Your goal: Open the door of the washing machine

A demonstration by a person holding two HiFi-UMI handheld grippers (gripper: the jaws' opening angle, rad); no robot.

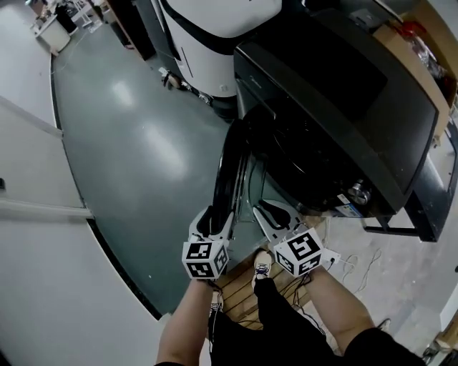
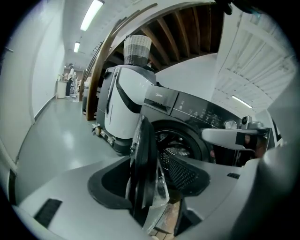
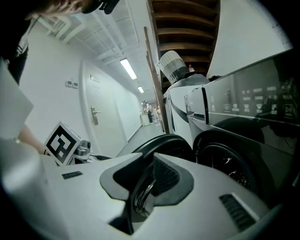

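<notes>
Bright ceiling strip lights (image 2: pixel 92 13), soft glare on glossy floor (image 1: pixel 132 100), heavy fisheye vignetting, blurred foreground.

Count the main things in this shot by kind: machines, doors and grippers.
Washing machine: 1
Door, swung open: 1
White machine beside it: 1
Grippers: 2, the left gripper and the right gripper
Total: 5
</notes>
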